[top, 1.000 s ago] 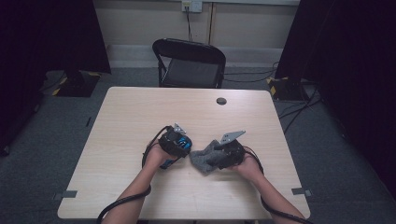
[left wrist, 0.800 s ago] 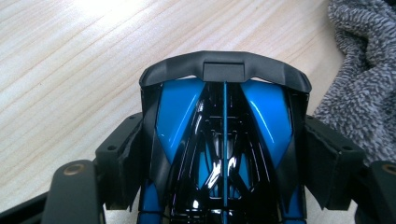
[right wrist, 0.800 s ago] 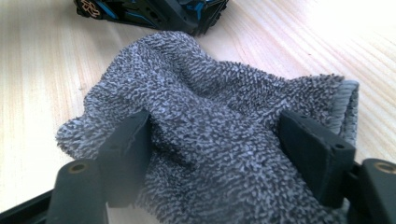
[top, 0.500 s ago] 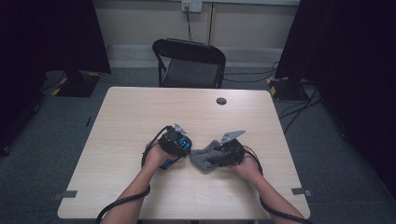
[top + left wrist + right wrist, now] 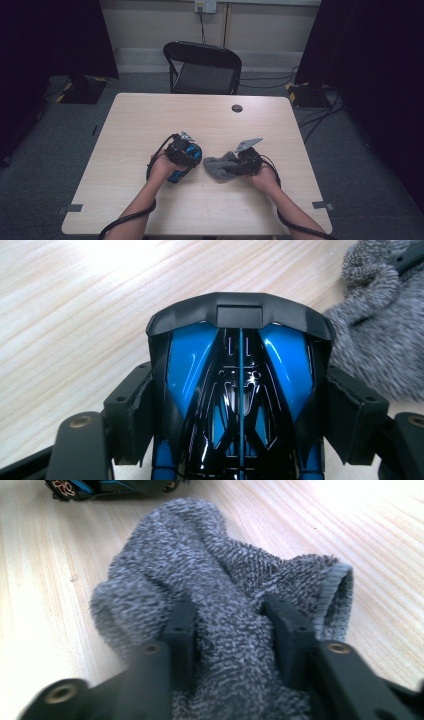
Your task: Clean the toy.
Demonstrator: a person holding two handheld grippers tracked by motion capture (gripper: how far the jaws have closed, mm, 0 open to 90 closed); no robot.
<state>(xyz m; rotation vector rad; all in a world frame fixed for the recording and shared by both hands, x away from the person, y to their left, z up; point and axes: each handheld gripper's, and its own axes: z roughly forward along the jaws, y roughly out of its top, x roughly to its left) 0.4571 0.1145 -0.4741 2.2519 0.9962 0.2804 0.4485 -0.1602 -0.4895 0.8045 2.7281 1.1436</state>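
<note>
A person is sitting at a pale wooden worktop [image 5: 150, 125], forearms coming in from the near edge, and is holding a tool in each hand. The left tool [image 5: 184, 153] is lying near the middle of the worktop and is gripping a glossy blue and black toy car [image 5: 239, 390]. In the left gripper view its two black jaws are pressing against the car's two sides, closed as far as the car's body allows, and the car's dark front edge is pointing away from the camera over the wood grain. The right tool [image 5: 239, 163] is lying just to the right of it and is clamping a bunched grey towelling cloth [image 5: 210, 605]. In the right gripper view the jaws are sinking into the fluffy fabric on either side of a thick fold, partly closed with the cloth filling the gap between them. The cloth is resting on the worktop between the two tools, with its loose end reaching toward the car; whether cloth and car are touching cannot be told. A small dark round disc [image 5: 237, 108] is lying on the far part of the worktop, well apart from both hands. A black folding chair [image 5: 204, 67] is standing behind the far edge.
</note>
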